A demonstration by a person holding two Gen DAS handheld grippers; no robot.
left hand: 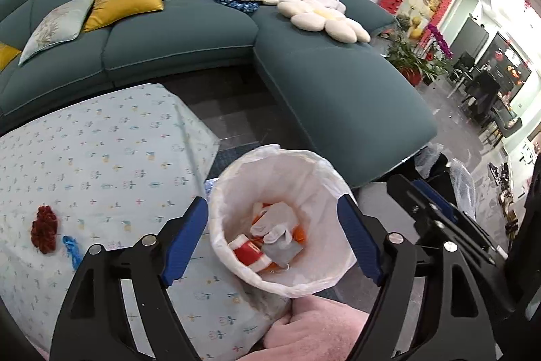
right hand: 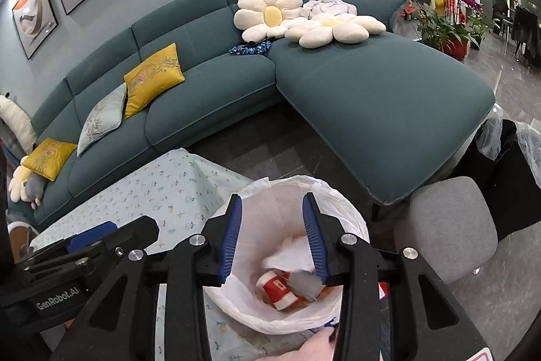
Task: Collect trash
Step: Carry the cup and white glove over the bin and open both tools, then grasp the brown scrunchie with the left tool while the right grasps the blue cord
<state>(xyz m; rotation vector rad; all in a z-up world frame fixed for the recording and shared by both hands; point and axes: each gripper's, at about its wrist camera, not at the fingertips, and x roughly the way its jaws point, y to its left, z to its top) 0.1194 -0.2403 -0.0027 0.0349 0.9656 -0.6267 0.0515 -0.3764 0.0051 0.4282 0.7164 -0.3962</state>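
Note:
A small bin lined with a white bag stands beside the cloth-covered table. Inside lie a red and white cup, crumpled white tissue, a grey packet and orange scraps. My left gripper hangs over the bin's mouth, open wide with nothing between its blue pads. My right gripper is open over the same bin, also empty. Each gripper shows at the edge of the other's view: the right one, the left one. On the table lie a dark red scrunchie-like item and a blue string piece.
The table with its pale floral cloth lies left of the bin. A teal corner sofa with cushions stands behind. A grey stool and a black bag sit to the right. A person's hand shows below the bin.

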